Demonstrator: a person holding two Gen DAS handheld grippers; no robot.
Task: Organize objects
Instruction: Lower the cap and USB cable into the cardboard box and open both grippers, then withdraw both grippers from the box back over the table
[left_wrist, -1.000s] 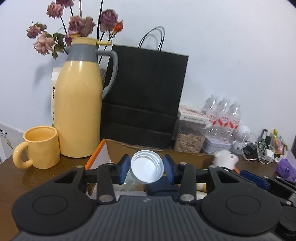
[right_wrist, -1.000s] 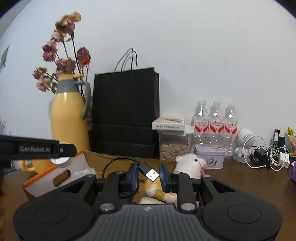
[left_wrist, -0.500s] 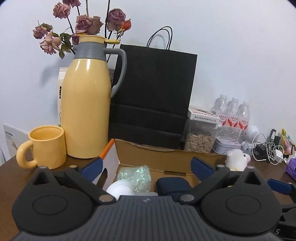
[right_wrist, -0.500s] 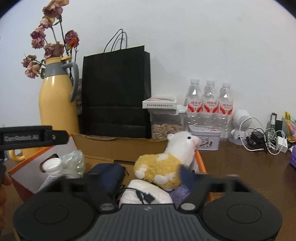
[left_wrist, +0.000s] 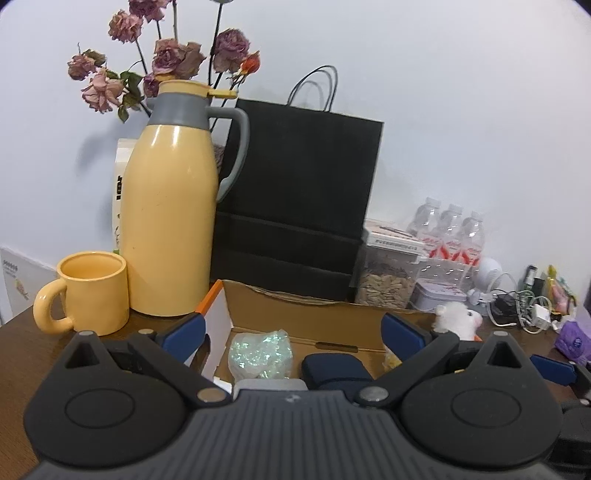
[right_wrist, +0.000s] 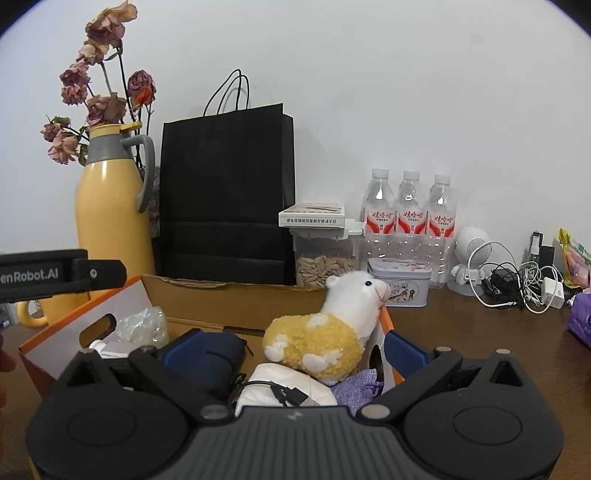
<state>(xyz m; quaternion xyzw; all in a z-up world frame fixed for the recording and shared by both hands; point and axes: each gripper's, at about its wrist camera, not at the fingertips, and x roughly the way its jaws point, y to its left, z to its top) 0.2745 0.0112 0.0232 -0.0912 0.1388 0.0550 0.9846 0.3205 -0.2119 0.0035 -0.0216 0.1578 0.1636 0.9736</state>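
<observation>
An open cardboard box (left_wrist: 306, 314) with orange edges lies just ahead of both grippers. My left gripper (left_wrist: 291, 332) stands open, nothing between its blue pads. Below it in the box lie a shiny crumpled wrap (left_wrist: 260, 352), a navy pouch (left_wrist: 332, 369) and the edge of a white bottle (left_wrist: 269, 384). My right gripper (right_wrist: 291, 350) is open and its jaws are still opening, with nothing held. Under it a black USB cable (right_wrist: 288, 395) rests on a white bundle (right_wrist: 317, 391), beside a plush sheep (right_wrist: 321, 339) and the navy pouch (right_wrist: 207, 354).
A yellow thermos (left_wrist: 168, 229), a yellow mug (left_wrist: 92, 291) and a black paper bag (left_wrist: 295, 206) stand behind the box. To the right are a seed jar (right_wrist: 325, 258), water bottles (right_wrist: 410, 218), a tin (right_wrist: 399, 286) and tangled chargers (right_wrist: 517, 288). The left tool's black bar (right_wrist: 55, 275) crosses the right wrist view.
Both grippers opened wide. The left one let go of the white bottle, which now lies in the box. The right one released the USB cable onto the white bundle.
</observation>
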